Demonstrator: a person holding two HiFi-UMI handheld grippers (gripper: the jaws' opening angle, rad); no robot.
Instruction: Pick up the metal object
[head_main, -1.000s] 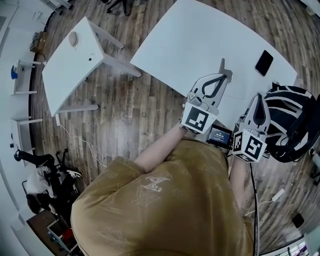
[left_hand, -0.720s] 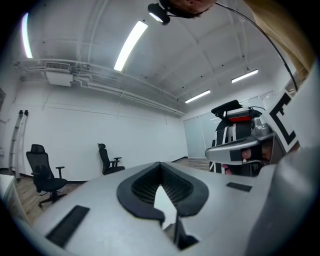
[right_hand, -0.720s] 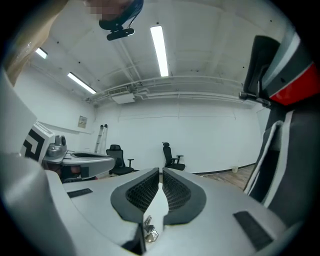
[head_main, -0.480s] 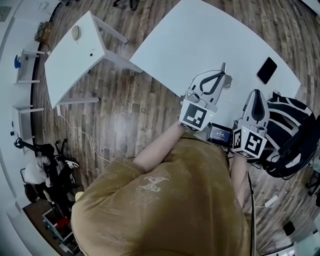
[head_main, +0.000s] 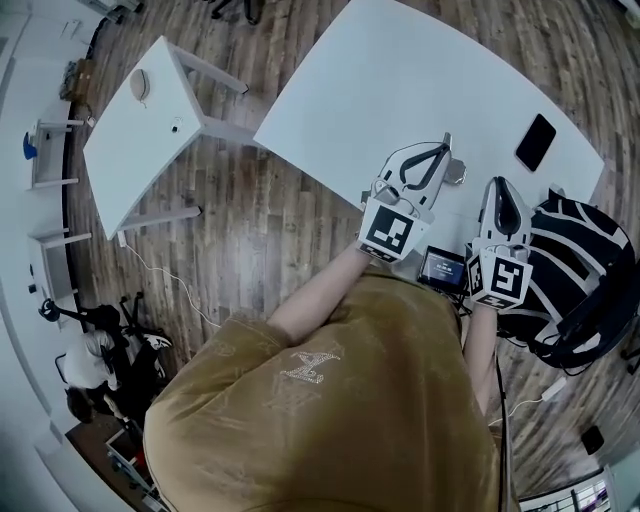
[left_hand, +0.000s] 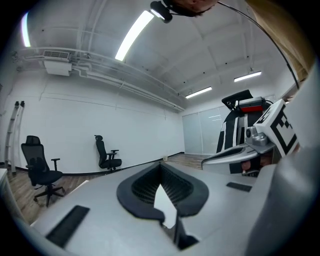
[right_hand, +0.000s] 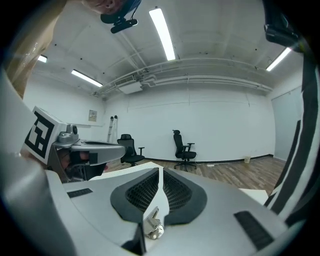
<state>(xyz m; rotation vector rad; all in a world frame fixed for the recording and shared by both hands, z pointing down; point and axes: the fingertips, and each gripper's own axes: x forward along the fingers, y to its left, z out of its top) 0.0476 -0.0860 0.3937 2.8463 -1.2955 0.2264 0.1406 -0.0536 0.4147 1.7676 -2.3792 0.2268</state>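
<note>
A small grey metal object (head_main: 457, 173) lies on the white table (head_main: 400, 80) near its front edge. My left gripper (head_main: 444, 141) hovers just left of it, jaws shut with nothing between them. My right gripper (head_main: 498, 184) is a little to the object's right, over the table's edge, also shut. In the right gripper view a small metal piece (right_hand: 152, 223) shows through the low gap between the closed jaws; I cannot tell whether it is touched. The left gripper view shows only white table through that gap.
A black phone (head_main: 535, 142) lies at the table's far right. A black-and-white backpack (head_main: 580, 270) sits right of the right gripper. A small screen device (head_main: 440, 266) is at the person's chest. A second white table (head_main: 135, 135) stands to the left, with office chairs (right_hand: 184, 149) beyond.
The head view has shifted slightly. Both grippers stay by the table's front edge, and the right gripper now points straighter toward the table. The metal object has not moved.
</note>
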